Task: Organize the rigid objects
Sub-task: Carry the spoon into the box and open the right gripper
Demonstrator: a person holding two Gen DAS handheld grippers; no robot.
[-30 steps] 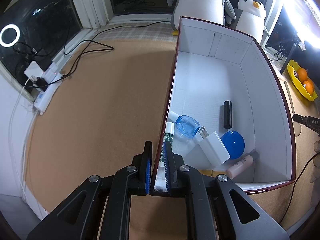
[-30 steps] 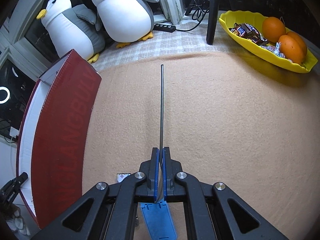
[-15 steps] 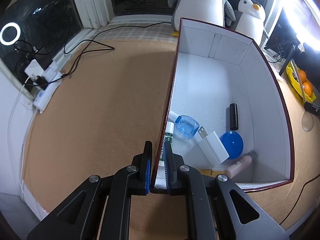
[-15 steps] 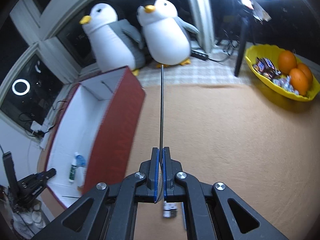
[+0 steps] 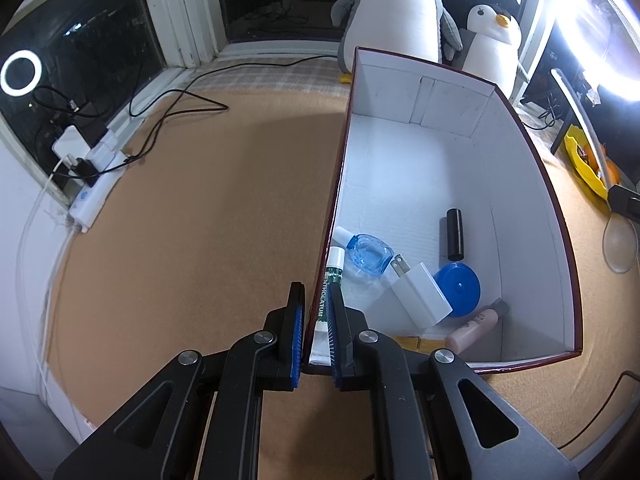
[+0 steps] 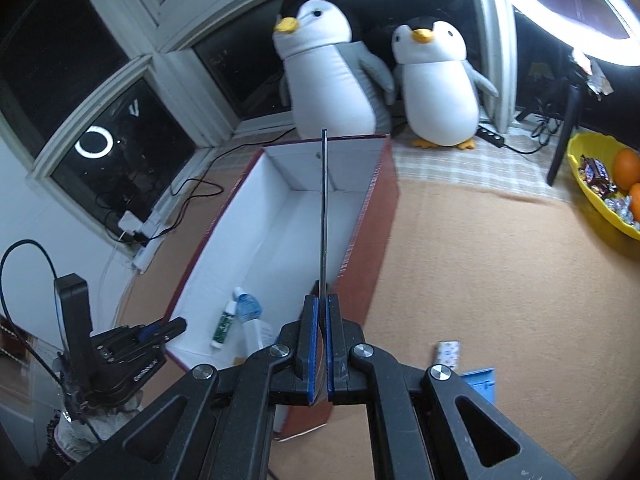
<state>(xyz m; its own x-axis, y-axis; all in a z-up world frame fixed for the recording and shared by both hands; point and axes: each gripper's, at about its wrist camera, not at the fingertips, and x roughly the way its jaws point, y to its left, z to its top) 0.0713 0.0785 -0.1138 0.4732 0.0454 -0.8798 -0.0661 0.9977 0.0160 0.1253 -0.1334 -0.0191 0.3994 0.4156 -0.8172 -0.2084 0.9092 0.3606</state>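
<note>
A dark red box with a white inside [image 5: 416, 152] stands on the tan table. My left gripper [image 5: 316, 300] is shut on the box's left wall near its front corner. In the box lie a blue bottle [image 5: 366, 254], a white charger [image 5: 420, 300], a blue lid [image 5: 460, 288], a black cylinder [image 5: 452, 234], a white tube [image 5: 330, 276] and a pink bottle [image 5: 474, 326]. My right gripper [image 6: 319, 312] is shut on a thin metal spoon [image 6: 323, 208], held edge-on above the box [image 6: 288, 216]. The spoon also shows at the right edge of the left wrist view [image 5: 620, 236].
Two plush penguins [image 6: 332, 76] stand behind the box. A yellow bowl with oranges and sweets [image 6: 600, 184] is at the far right. A blue flat piece [image 6: 480, 384] and a small patterned packet [image 6: 448, 354] lie on the table near my right gripper. Cables and a power strip [image 5: 96, 196] lie at the left.
My right gripper has risen and swung left with the spoon, from beside the box to above its open top. My left gripper has stayed clamped on the box wall.
</note>
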